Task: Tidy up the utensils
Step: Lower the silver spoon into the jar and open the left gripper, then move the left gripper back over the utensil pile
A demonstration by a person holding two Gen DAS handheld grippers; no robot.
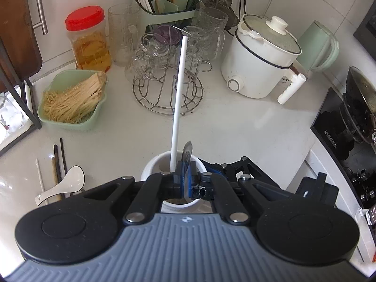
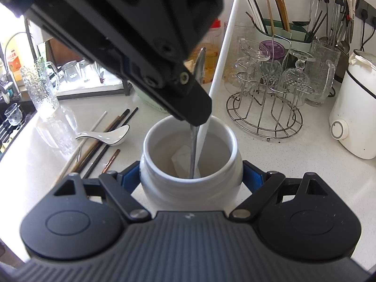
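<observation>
My left gripper [image 1: 185, 178] is shut on a metal spoon [image 1: 187, 151], bowl end up. The spoon's handle [image 2: 193, 150] reaches down into a white ceramic jar [image 2: 164, 127]. In the right wrist view the left gripper [image 2: 197, 115] hangs just over the jar's mouth. A long white stick [image 1: 179, 89] leans in the same jar [image 1: 152, 164]. My right gripper [image 2: 191, 178] is shut on the jar, a blue pad [image 2: 130, 176] pressed against each side. A white ceramic spoon [image 2: 110, 136] and several chopsticks [image 2: 101, 145] lie on the counter to the left.
Behind the jar stands a wire rack of glasses [image 1: 168, 82]. A green basket of noodles [image 1: 72, 98] and a red-lidded jar [image 1: 87, 37] are at the left. A white electric pot [image 1: 260, 61] and a stove [image 1: 340, 127] are at the right, and a green utensil holder [image 2: 282, 33] at the back.
</observation>
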